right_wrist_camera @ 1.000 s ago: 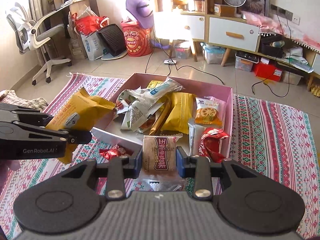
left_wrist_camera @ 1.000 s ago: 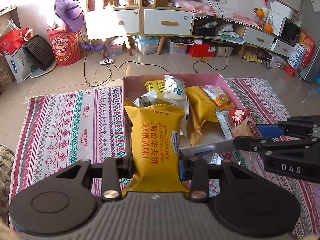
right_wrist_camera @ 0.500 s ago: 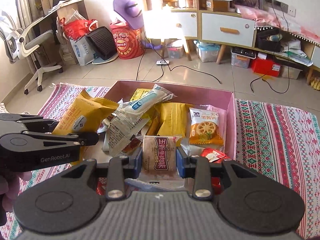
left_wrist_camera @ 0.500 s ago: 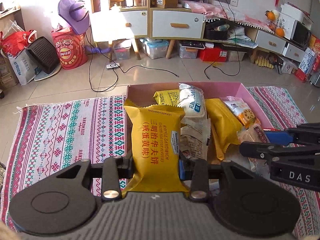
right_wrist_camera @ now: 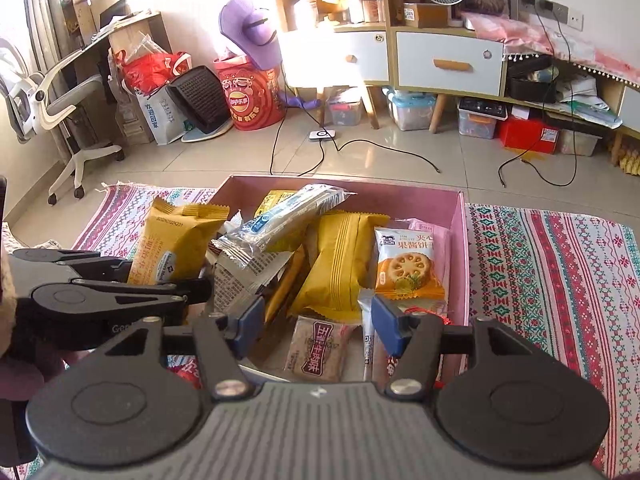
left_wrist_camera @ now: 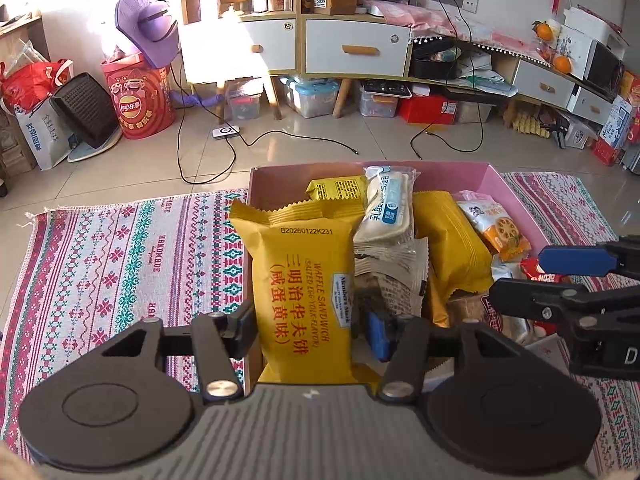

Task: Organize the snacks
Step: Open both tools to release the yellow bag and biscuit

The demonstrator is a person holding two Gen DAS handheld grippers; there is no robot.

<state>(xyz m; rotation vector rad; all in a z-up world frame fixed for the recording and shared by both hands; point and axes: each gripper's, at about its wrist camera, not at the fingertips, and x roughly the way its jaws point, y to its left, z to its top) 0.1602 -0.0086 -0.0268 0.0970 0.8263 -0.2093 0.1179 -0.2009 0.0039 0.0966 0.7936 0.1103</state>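
Note:
A pink box [left_wrist_camera: 516, 196] full of snack packets stands on a patterned rug. My left gripper [left_wrist_camera: 312, 330] has opened around a yellow waffle sandwich packet [left_wrist_camera: 306, 284], which stands over the box's left edge; its pads are apart from the packet. The packet also shows in the right wrist view [right_wrist_camera: 176, 248]. My right gripper [right_wrist_camera: 314, 326] is open over the box's near end. A brown beef-snack packet [right_wrist_camera: 318, 348] lies in the box below its fingers. The pink box [right_wrist_camera: 460, 216] holds several other packets.
The striped rug [left_wrist_camera: 120, 260] lies under the box on a tiled floor. In the box are a yellow pack [right_wrist_camera: 340, 264], an orange biscuit pack [right_wrist_camera: 408, 264] and a white-blue bar [right_wrist_camera: 292, 216]. Cables [left_wrist_camera: 208, 168], cabinets and bags stand beyond.
Both grippers have moved forward over the box. The right gripper has opened and let the brown packet drop into the box. The left gripper has opened around the yellow packet.

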